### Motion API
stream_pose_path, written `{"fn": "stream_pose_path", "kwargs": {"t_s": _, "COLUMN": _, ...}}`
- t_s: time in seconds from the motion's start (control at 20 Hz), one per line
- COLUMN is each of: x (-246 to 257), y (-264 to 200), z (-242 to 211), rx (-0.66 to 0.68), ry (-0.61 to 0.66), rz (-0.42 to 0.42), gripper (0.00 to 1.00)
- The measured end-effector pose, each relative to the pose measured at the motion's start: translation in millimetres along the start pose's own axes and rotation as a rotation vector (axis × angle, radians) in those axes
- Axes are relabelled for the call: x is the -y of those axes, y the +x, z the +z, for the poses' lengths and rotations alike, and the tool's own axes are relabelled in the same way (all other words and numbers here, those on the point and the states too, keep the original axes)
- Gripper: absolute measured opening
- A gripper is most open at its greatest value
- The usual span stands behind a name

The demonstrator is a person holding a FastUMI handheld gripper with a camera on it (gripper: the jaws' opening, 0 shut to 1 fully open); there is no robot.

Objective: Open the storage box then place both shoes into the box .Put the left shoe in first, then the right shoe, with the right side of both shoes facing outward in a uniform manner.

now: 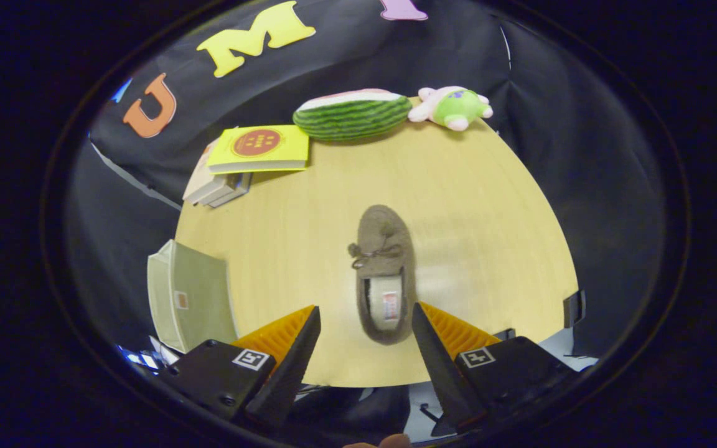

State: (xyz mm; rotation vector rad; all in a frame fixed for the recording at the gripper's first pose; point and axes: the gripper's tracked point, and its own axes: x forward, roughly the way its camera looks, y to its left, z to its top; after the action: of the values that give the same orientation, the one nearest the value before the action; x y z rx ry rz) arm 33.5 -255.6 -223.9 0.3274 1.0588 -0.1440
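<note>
The fingers of the hand-held gripper (366,323) are held wide apart. A soft brown slipper shoe (384,274) is seen lying on the round yellow wooden desk (470,205), its heel between the fingers. A pale green storage box (189,298) is set just left of them.

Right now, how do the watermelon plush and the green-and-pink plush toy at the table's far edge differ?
The watermelon plush is a long striped dark-green wedge with a pale pink top; the plush toy is smaller, rounder and bright green with pink limbs. The watermelon lies nearer the yellow book; the toy sits at the other end. Both rest beyond the brown shoe, whose heel lies between the open tool's fingers.
</note>
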Motion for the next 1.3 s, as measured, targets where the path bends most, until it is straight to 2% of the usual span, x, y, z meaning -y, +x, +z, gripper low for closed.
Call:
{"fn": "stream_pose_path", "kwargs": {"t_s": 0.2, "x": 31, "y": 47, "z": -4, "rx": -0.061, "ry": -0.026, "rz": -0.018, "gripper": 0.95}}
{"fn": "stream_pose_path", "kwargs": {"t_s": 0.45, "x": 41, "y": 88, "z": -16, "rx": -0.161, "ry": 0.010, "rz": 0.039, "gripper": 0.95}}
{"fn": "stream_pose_path", "kwargs": {"t_s": 0.7, "x": 49, "y": 109, "z": -16, "rx": -0.208, "ry": 0.056, "rz": 0.067, "gripper": 0.83}}
{"fn": "stream_pose_path", "kwargs": {"t_s": 0.75, "x": 48, "y": 112, "z": -18, "rx": -0.219, "ry": 0.066, "rz": 0.076, "gripper": 0.79}}
{"fn": "stream_pose_path", "kwargs": {"t_s": 0.8, "x": 46, "y": 113, "z": -20, "rx": -0.230, "ry": 0.069, "rz": 0.091, "gripper": 0.67}}
{"fn": "stream_pose_path", "kwargs": {"t_s": 0.85, "x": 43, "y": 114, "z": -21, "rx": -0.240, "ry": 0.070, "rz": 0.104, "gripper": 0.63}}
{"fn": "stream_pose_path", "kwargs": {"t_s": 0.9, "x": 42, "y": 115, "z": -21, "rx": -0.244, "ry": 0.068, "rz": 0.108, "gripper": 0.54}}
{"fn": "stream_pose_path", "kwargs": {"t_s": 0.95, "x": 40, "y": 114, "z": -21, "rx": -0.253, "ry": 0.068, "rz": 0.112, "gripper": 0.50}}
{"fn": "stream_pose_path", "kwargs": {"t_s": 1.0, "x": 41, "y": 113, "z": -22, "rx": -0.258, "ry": 0.064, "rz": 0.097, "gripper": 0.36}}
{"fn": "stream_pose_path", "kwargs": {"t_s": 1.05, "x": 41, "y": 114, "z": -22, "rx": -0.265, "ry": 0.057, "rz": 0.086, "gripper": 0.32}}
{"fn": "stream_pose_path", "kwargs": {"t_s": 1.1, "x": 42, "y": 112, "z": -21, "rx": -0.268, "ry": 0.055, "rz": 0.069, "gripper": 0.22}}
{"fn": "stream_pose_path", "kwargs": {"t_s": 1.15, "x": 42, "y": 111, "z": -20, "rx": -0.265, "ry": 0.061, "rz": 0.058, "gripper": 0.17}}
{"fn": "stream_pose_path", "kwargs": {"t_s": 1.2, "x": 38, "y": 109, "z": -22, "rx": -0.269, "ry": 0.070, "rz": 0.063, "gripper": 0.07}}
{"fn": "stream_pose_path", "kwargs": {"t_s": 1.3, "x": 27, "y": 98, "z": -30, "rx": -0.285, "ry": 0.108, "rz": 0.075, "gripper": 0.06}}
